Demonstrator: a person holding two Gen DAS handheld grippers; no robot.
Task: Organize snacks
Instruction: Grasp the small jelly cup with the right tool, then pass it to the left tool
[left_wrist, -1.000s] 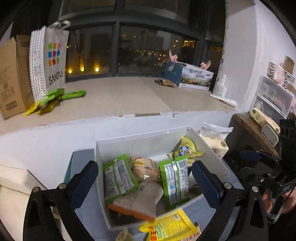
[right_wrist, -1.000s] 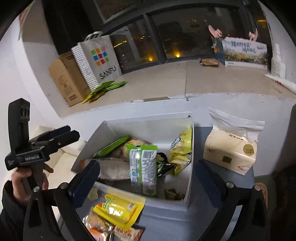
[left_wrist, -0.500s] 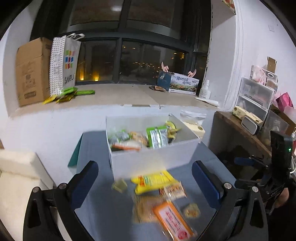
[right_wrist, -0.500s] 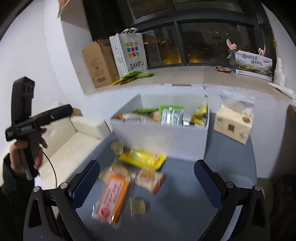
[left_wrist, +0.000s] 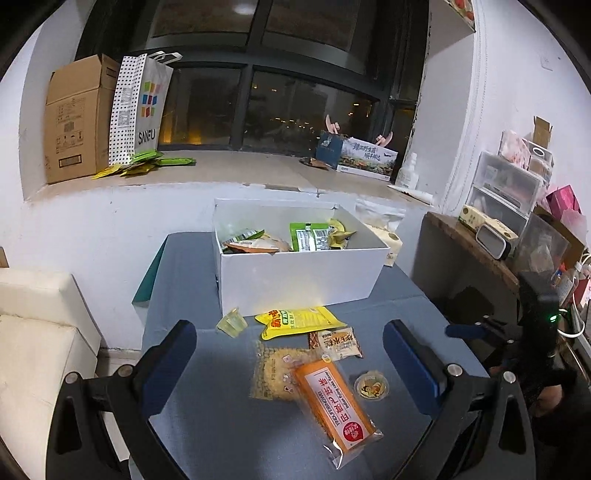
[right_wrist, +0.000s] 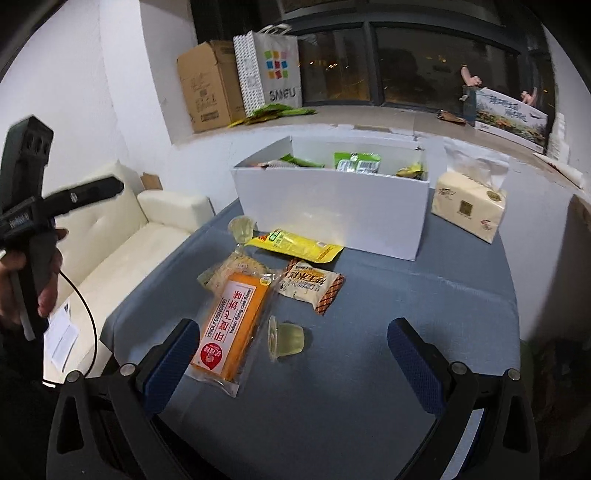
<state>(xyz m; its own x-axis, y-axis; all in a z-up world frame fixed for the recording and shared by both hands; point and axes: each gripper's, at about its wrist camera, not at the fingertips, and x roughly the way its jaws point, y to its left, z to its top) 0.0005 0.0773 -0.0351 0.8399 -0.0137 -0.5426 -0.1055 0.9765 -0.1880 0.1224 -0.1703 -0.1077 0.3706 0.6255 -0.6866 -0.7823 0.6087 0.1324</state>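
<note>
Hovering with both tongs, left (left_wrist: 290, 354) and right (right_wrist: 291, 354), spread apart and empty above loose snacks lying on the blue desk (right_wrist: 424, 295) before the white box (right_wrist: 332, 210), risking the slippery orange packet (right_wrist: 231, 325) sliding away or the jelly cup (right_wrist: 288, 338) rolling.

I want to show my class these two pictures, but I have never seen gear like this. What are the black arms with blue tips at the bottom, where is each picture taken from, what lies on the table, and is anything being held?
A person holds a two-finger gripper in each hand, each with a camera looking along its fingers. The blue-padded left gripper and right gripper are open and hold nothing. On the blue table stands a white box with snacks inside. In front lie an orange cake pack, a yellow packet, a small wafer pack and two jelly cups. A tissue pack sits beside the box.
</note>
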